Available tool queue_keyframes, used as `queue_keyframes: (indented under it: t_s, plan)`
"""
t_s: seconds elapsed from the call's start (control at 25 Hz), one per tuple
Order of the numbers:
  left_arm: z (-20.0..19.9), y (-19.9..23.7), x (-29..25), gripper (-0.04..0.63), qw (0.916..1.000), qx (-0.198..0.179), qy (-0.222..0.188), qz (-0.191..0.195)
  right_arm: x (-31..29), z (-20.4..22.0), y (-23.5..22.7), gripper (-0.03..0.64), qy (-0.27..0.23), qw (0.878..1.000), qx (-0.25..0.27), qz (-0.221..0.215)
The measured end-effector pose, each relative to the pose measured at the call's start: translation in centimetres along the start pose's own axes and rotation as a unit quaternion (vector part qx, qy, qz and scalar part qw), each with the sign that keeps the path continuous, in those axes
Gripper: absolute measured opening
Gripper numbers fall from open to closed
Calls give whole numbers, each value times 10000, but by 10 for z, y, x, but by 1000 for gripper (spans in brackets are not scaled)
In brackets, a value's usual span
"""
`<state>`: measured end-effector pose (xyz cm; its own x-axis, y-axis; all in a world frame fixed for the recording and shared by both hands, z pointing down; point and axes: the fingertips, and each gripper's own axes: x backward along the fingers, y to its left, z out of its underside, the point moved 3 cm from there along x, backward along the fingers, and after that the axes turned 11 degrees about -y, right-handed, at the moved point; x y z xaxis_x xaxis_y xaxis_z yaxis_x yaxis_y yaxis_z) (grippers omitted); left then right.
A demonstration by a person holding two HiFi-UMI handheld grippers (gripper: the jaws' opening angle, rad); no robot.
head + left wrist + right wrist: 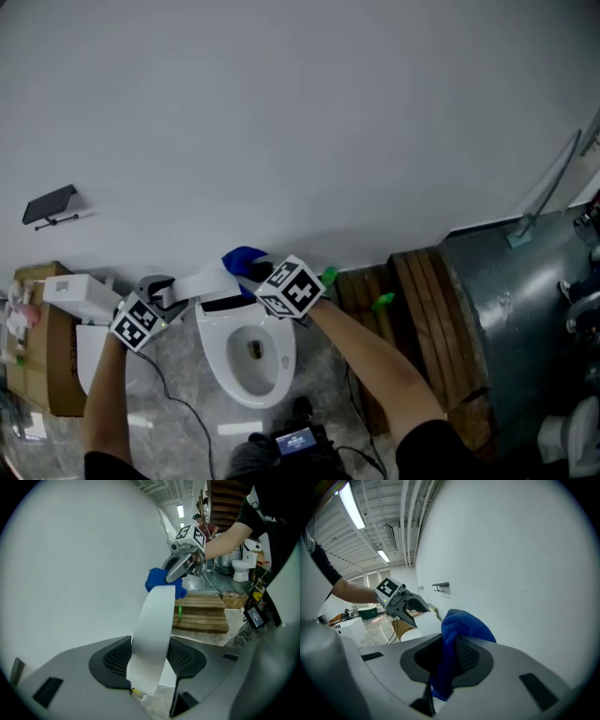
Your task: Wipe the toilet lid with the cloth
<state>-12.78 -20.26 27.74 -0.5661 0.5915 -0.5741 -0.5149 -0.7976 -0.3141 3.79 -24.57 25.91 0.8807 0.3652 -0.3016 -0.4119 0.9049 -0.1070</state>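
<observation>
Left gripper (pixel 150 670) clamping toilet lid (pixel 153 620), right gripper (pixel 445 667) pinching blue cloth (pixel 465 626)

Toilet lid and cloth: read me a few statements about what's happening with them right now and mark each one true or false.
1. The right hand-held gripper holds a blue cloth. True.
2. The toilet lid is down over the bowl. False: the lid is raised and the bowl is open.
3. The lid's edge sits between the jaws of the left hand-held gripper. True.
4. The cloth lies on the floor. False: it is up at the lid's top edge, in the right hand-held gripper.
5. A wooden pallet lies beside the toilet. True.
</observation>
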Motion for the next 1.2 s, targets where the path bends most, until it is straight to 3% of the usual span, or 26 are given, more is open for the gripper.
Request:
queue_keyframes:
  t_s: [0.4,0.6,0.84,1.2]
  plan:
    - [28,-84,15,222,9987,-489,-137,35,29,59,59,57,-120,9950,-821,553]
    - [50,-134,24,234,9970,-736,-217,117,43,95,97,57,126,9932,-689,935]
    - [77,-195,25,239,9933,-1132,-249,24,62,145,135,57,134,9879,-923,1242]
    - [125,-270,10,252,9872,-1554,-64,-355,78,223,174,57,298,9891,-864,1156]
